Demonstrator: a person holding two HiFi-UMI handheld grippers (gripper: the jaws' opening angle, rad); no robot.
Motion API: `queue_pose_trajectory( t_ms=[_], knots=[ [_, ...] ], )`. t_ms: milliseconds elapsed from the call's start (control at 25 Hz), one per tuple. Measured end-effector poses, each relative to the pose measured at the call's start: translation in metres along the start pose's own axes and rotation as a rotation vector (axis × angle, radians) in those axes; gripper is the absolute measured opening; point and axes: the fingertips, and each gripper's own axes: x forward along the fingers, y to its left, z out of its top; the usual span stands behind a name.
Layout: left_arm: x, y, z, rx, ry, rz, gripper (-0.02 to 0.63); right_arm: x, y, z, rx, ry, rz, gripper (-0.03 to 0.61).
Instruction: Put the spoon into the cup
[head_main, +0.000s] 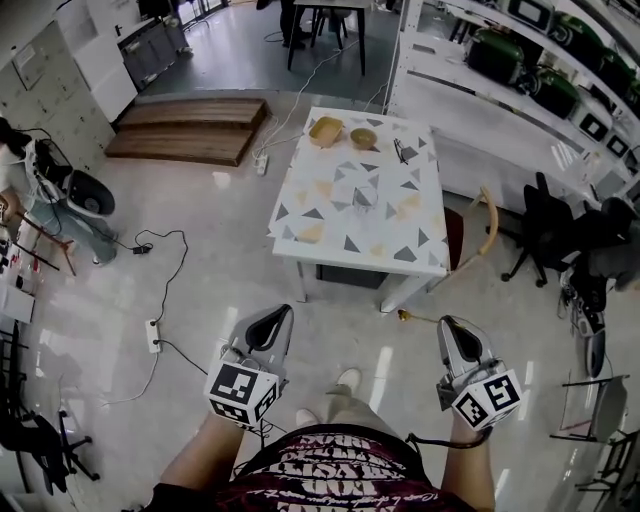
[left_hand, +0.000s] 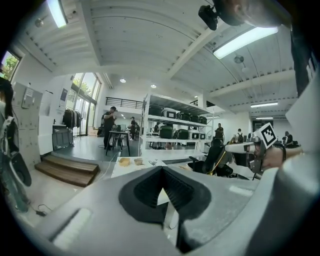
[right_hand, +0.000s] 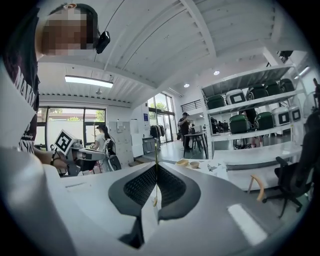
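Approach step: you stand well short of the table (head_main: 340, 225); left gripper (head_main: 283, 313) and right gripper (head_main: 449, 324) both clenched, empty. Next, walk up, locate spoon, open one gripper.

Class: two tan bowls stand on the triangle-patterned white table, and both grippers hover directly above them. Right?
No: the head view shows the left gripper and right gripper over floor, short of the triangle-patterned white table; the two tan bowls do stand on it.
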Motion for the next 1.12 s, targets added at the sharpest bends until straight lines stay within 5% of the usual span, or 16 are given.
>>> queue_pose_trajectory(
  t_ms=[520, 1120],
  knots=[
    [0.076, -0.002, 0.018, -0.014, 0.034, -0.037, 0.005, 0.036, -0.061, 0.008, 0.047, -0.027, 0.018, 0.034],
    [0.096, 0.020, 0.054, -0.005, 0.017, 0.105, 0.005, 0.086, -0.108, 0.049, 0.047, -0.108, 0.130, 0.034]
  ],
)
